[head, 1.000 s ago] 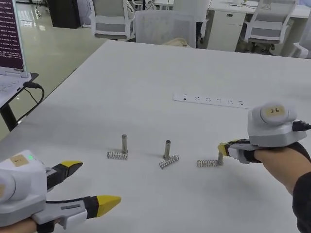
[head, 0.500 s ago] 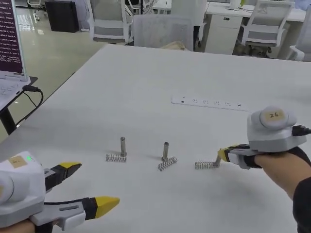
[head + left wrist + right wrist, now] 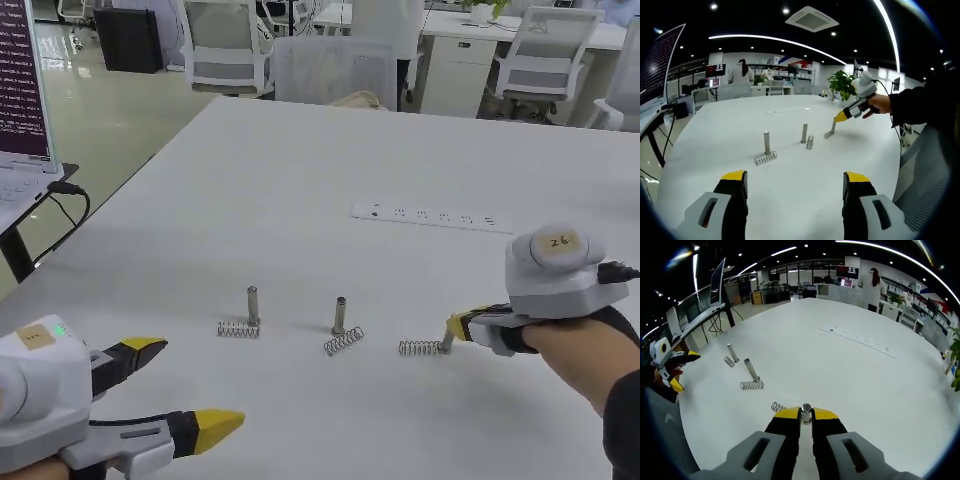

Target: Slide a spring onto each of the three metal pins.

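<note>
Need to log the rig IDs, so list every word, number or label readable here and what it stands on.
"26", handwritten: round yellow sticker on top of the white, yellow-tipped right gripper.
Small yellow sticker on the white left gripper: its mark is too blurred to read.
Dark laptop screen at the left edge of the head view: lines of pale text, too small to read.

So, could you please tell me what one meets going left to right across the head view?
The left claw, left pin, middle pin, right spring, then the right claw, shut on the third pin.
</note>
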The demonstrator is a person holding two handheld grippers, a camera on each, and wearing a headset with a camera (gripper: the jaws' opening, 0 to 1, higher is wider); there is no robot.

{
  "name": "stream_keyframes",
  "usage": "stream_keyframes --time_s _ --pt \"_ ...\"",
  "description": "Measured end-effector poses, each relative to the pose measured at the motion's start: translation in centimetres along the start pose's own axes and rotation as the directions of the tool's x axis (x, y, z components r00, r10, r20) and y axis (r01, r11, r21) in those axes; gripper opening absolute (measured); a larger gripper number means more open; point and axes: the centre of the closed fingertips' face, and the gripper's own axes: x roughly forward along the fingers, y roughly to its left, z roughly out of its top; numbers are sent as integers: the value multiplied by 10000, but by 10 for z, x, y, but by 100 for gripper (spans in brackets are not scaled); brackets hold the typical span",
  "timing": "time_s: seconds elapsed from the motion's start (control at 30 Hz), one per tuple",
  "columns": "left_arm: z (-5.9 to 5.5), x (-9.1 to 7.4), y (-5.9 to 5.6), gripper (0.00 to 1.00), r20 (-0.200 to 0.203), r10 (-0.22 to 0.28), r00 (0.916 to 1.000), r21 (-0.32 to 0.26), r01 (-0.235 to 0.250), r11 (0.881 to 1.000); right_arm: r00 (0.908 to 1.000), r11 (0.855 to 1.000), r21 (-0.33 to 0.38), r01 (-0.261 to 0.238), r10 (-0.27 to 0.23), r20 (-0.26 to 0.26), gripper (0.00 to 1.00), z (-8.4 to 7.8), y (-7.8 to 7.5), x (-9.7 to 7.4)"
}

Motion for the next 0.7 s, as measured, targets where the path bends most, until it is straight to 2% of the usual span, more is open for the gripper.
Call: stream_keyframes --time_s 0.5,0.57,0.6,0.7 --pt "-1 0 -2 74 -64 -88 9999 54 88 9999 10000 9999 -90 -85 85 13 6 -1 6 -4" --pt "-1 0 -2 74 -67 -94 9999 46 94 9999 9999 9998 -155 -112 113 67 6 -1 8 -5" --pt "-1 0 -2 74 -79 -99 9999 59 100 9999 9993 9996 -237 -163 171 325 6 4 10 -7" --pt "-2 0 -2 74 -92 -108 9999 67 109 9999 9983 9996 -190 -209 219 548 12 9 9 -14"
